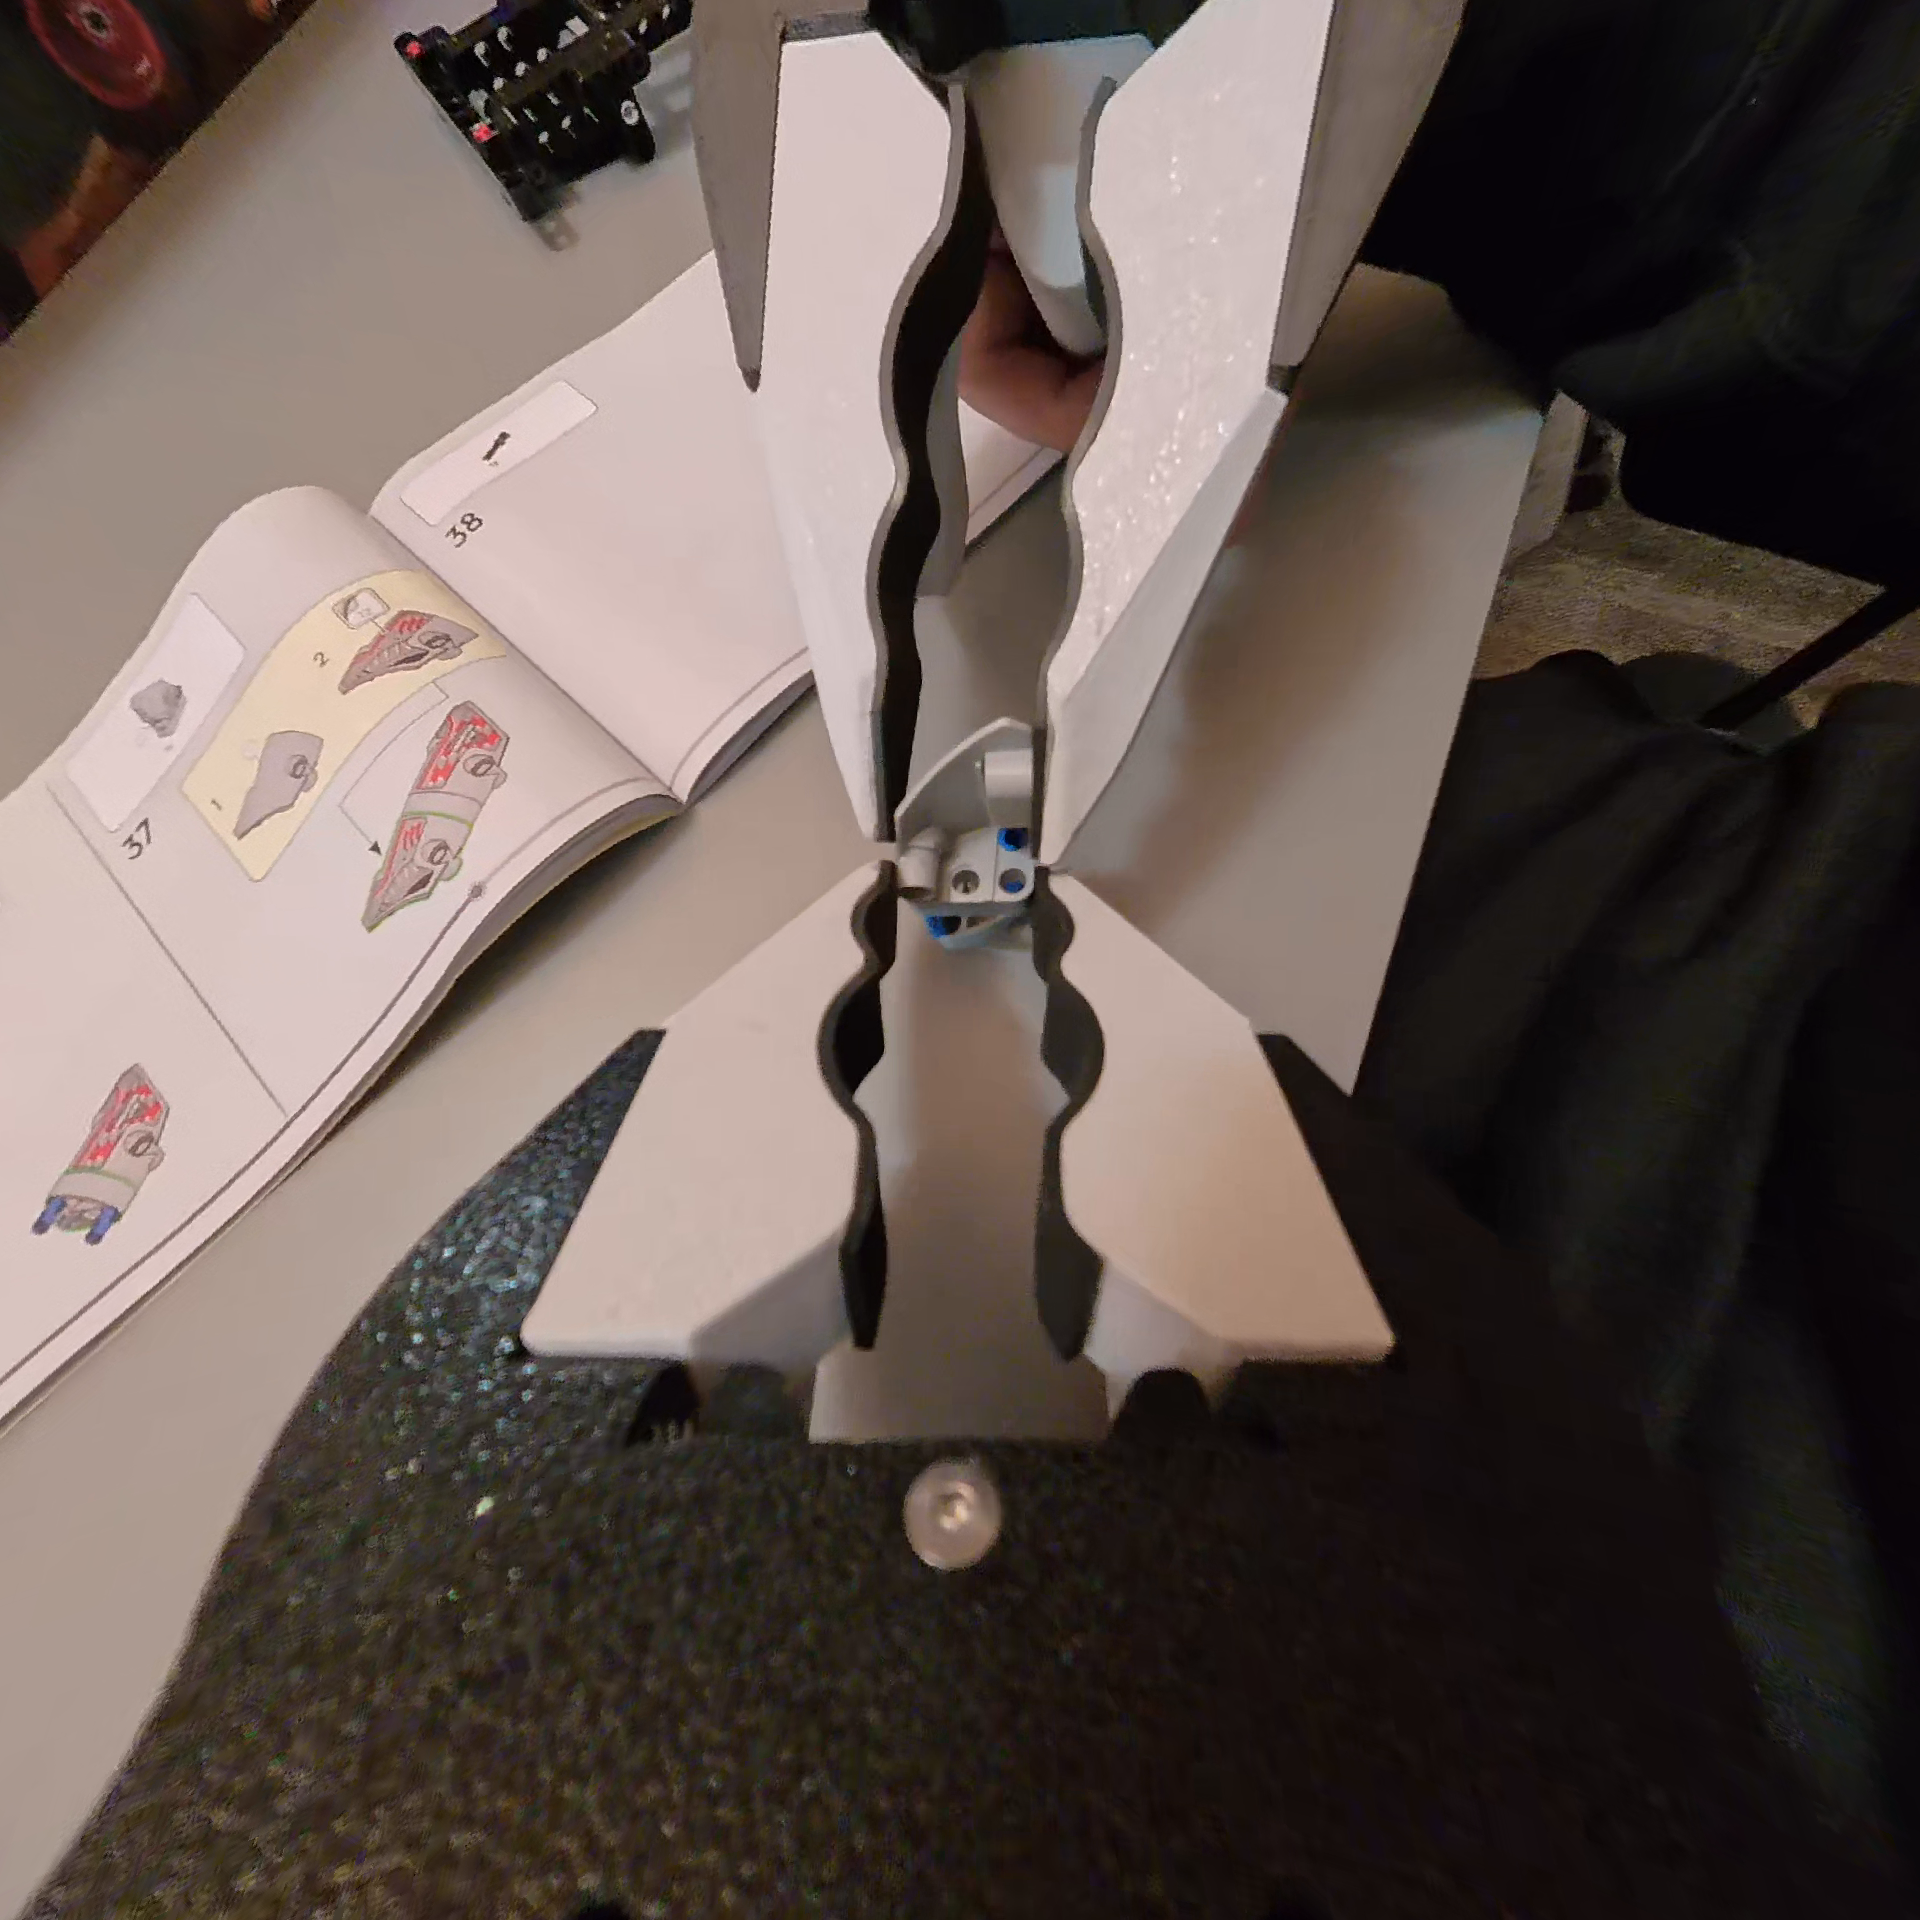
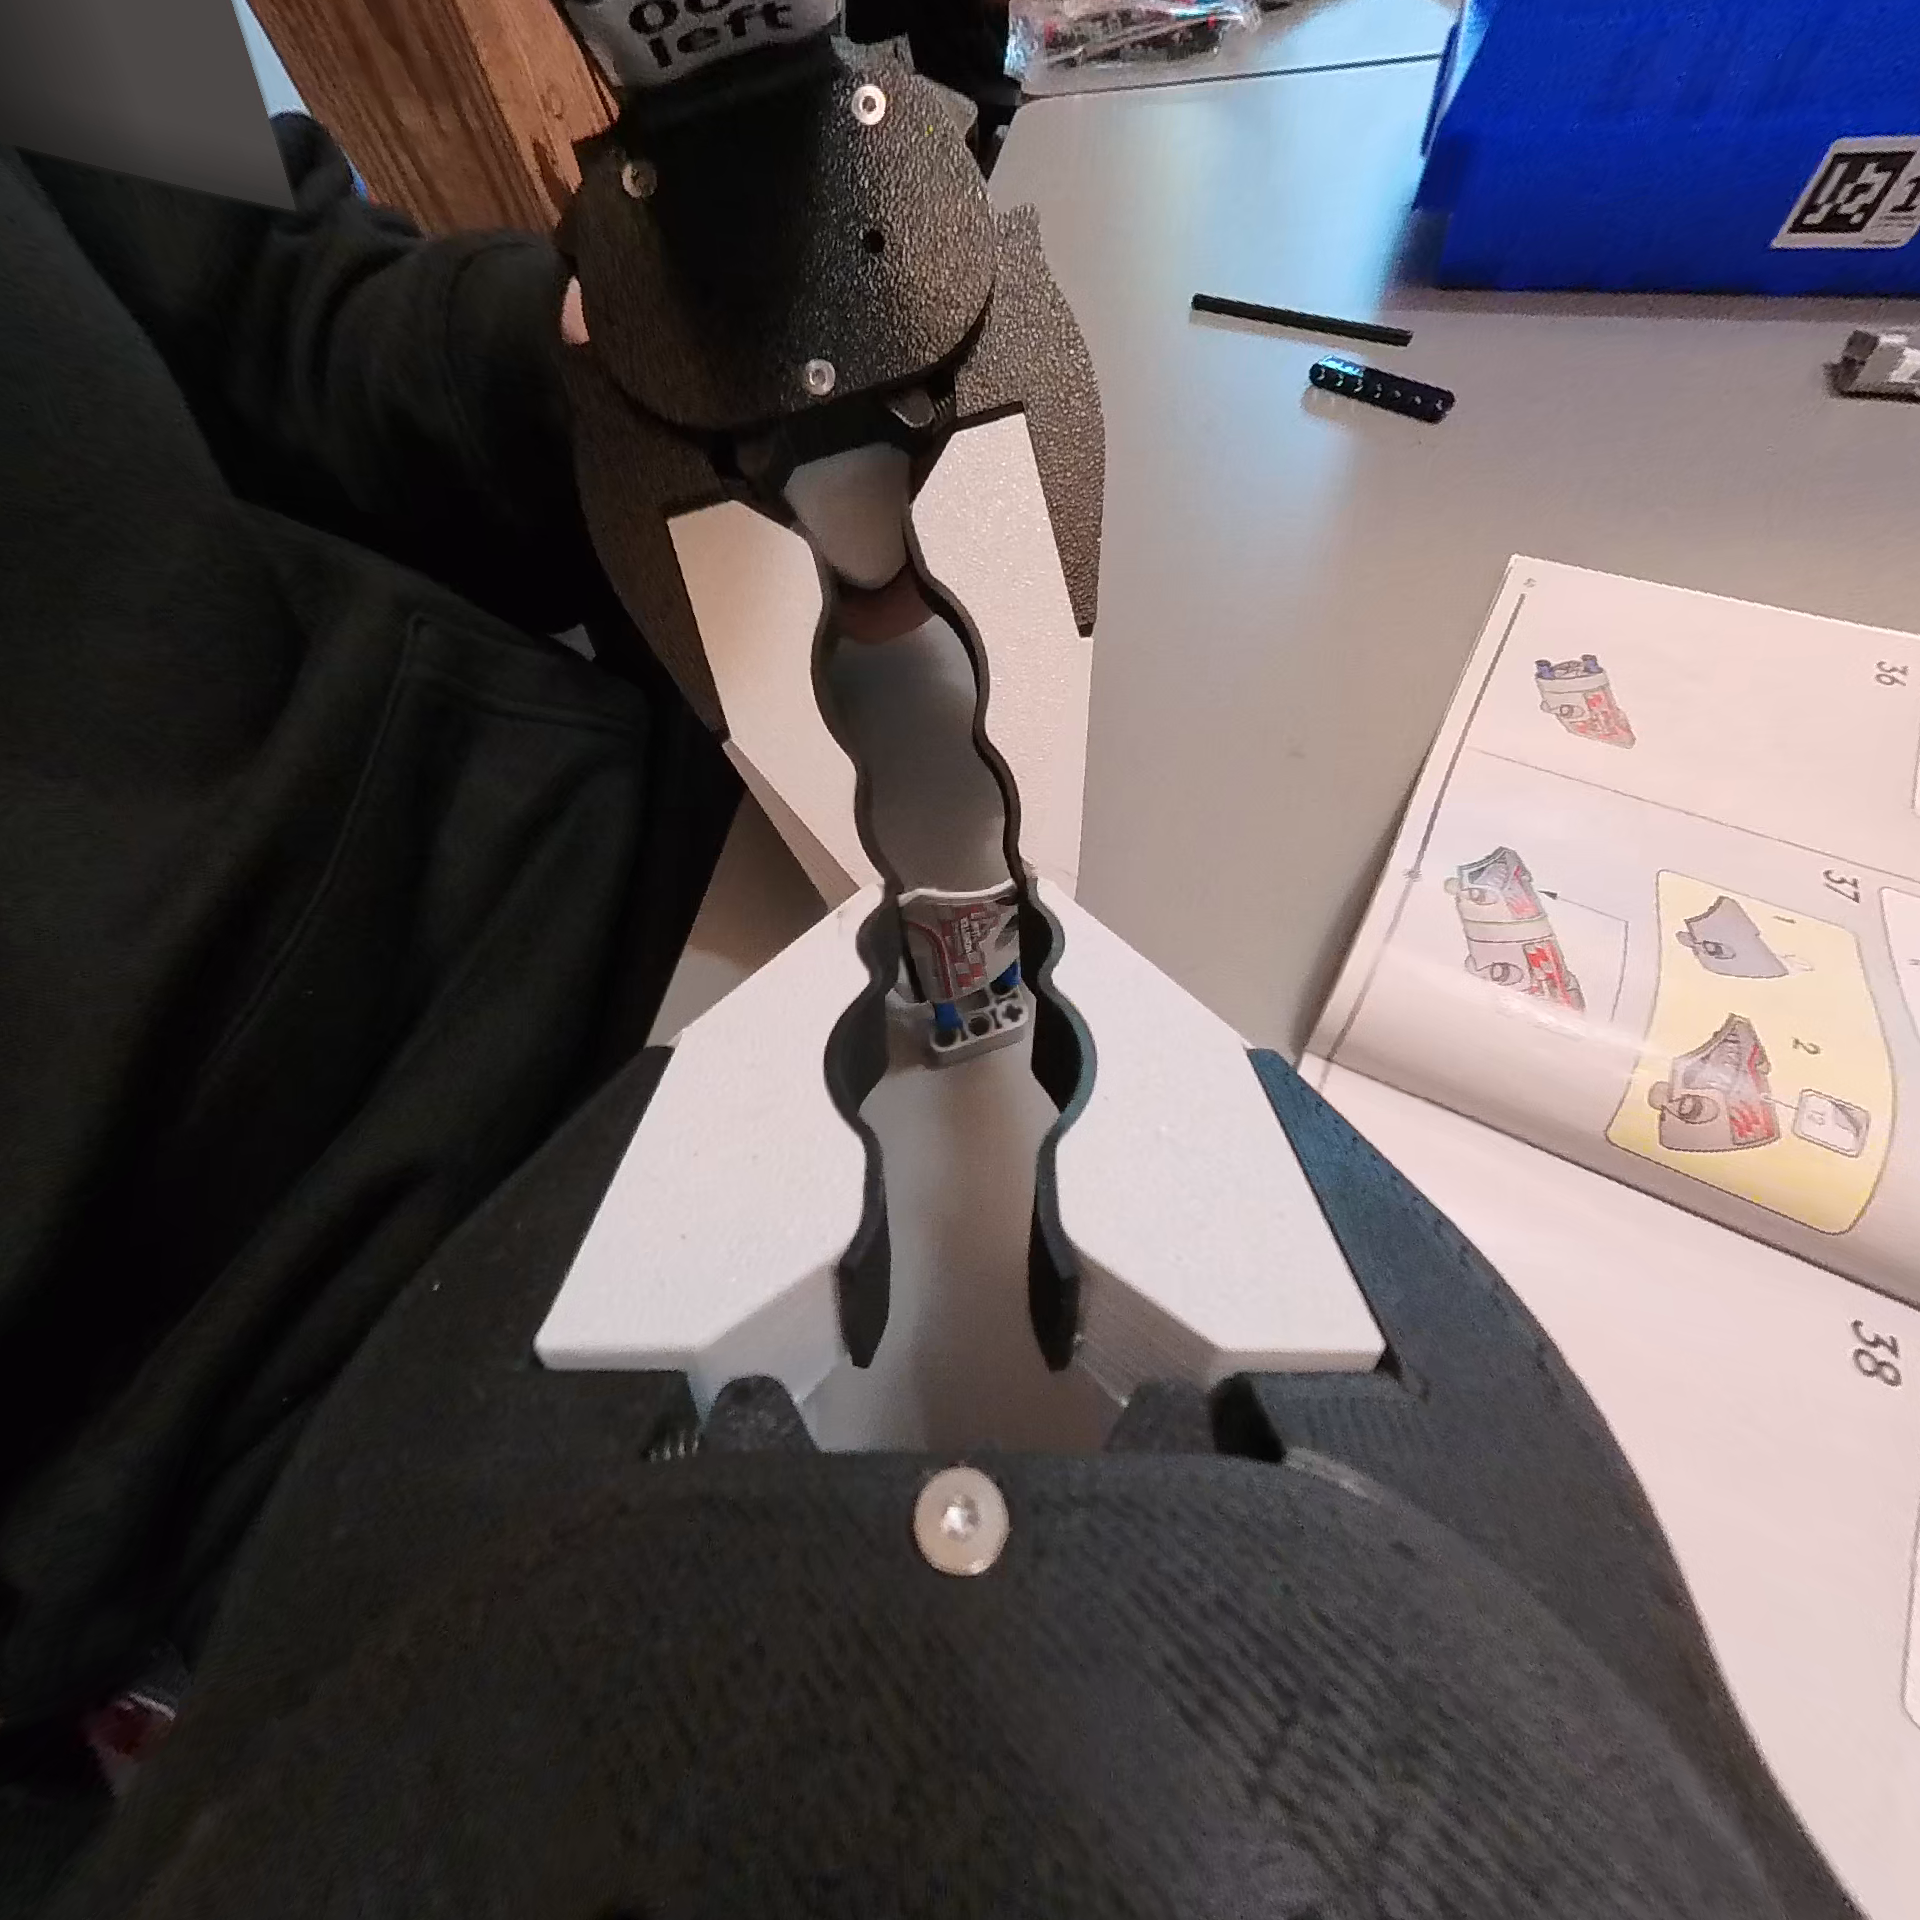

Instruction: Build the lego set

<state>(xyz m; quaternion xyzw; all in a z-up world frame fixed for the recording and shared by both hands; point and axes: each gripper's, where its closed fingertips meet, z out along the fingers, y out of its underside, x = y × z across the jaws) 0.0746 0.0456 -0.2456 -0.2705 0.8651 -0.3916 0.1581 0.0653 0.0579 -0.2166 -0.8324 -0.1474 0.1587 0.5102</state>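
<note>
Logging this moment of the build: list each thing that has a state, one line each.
Left tongs: shut on the grey lego sub-assembly.
Right tongs: shut on the same sub-assembly, tip to tip with the left.
Instruction booklet: lying open on the table.
Black lego assembly: partly built, standing untouched.

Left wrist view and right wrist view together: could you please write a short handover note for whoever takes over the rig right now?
Left gripper: shut on the small grey sub-assembly.
Right gripper: shut on the same piece from the opposite end, tip to tip.
The open instruction booklet lies on the table, the black build stands beyond it, and a loose black beam lies near the blue bin.
Done: stickered panel and grey connector appear joined.
Left: probably check seating, then fit it to the black build.
</note>
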